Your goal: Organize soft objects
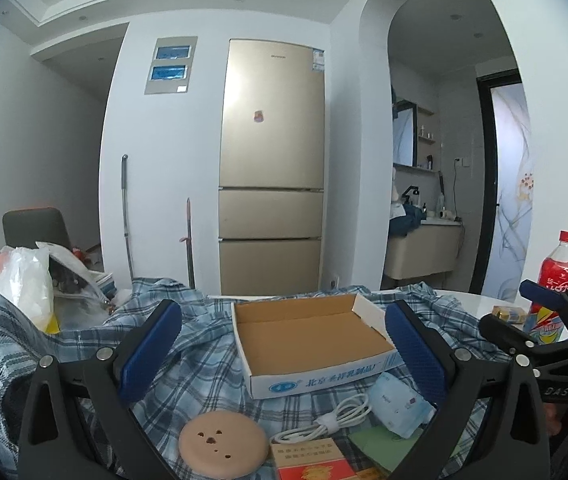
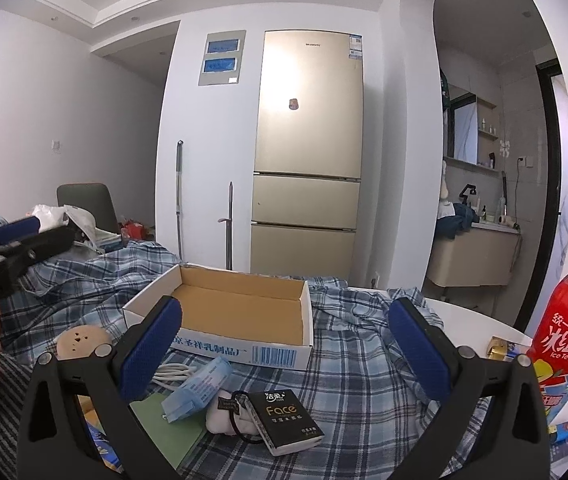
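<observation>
Right wrist: tissue pack (image 2: pixel 288 420) between tool (image 2: pixel 284 344) fingers

Dim, flat indoor light; strong fisheye edge distortion.

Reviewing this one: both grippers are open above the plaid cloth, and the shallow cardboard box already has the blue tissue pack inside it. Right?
Not quite. The shallow cardboard box is empty; the right wrist view shows the blue tissue pack lying on the plaid cloth in front of it. The left gripper and right gripper are indeed both open.
</observation>
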### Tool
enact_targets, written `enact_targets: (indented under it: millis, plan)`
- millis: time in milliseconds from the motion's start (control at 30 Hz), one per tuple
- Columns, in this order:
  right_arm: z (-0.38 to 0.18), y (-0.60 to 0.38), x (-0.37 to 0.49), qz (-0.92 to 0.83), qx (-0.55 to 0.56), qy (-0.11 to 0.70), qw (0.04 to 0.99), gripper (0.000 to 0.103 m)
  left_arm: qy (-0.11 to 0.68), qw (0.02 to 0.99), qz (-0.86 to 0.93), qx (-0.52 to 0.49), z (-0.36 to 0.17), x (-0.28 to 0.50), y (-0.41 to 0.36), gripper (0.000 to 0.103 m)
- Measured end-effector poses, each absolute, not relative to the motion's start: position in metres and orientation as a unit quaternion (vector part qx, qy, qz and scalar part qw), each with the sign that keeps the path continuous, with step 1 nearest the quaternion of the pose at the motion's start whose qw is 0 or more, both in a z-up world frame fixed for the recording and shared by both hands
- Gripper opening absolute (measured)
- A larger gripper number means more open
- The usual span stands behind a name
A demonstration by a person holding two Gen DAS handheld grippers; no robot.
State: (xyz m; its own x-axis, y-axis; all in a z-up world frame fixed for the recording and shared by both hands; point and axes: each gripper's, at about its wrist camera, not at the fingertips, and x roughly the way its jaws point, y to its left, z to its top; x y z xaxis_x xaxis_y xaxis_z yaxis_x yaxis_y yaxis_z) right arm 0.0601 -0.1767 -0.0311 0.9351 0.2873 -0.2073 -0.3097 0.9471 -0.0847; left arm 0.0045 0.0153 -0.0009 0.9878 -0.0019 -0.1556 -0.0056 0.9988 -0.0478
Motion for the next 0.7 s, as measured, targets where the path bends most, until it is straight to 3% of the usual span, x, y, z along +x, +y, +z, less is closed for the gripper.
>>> enact_targets:
  millis: [500, 700]
  plan:
    - [-0.0305, -0.1792, 0.0618, 0.164, -0.042, 0.103, 0.98, 0.103, 0.07, 0.997, -0.006, -0.027, 0.0009, -0.0024, 0.0167, 0.103]
    - [-0.0272, -0.1828, 0.0611, 0.146, -0.037, 0.102, 0.983, 0.103, 0.112, 0.993, -0.021, -0.031, 0.0046, 0.0038, 0.0172, 0.103]
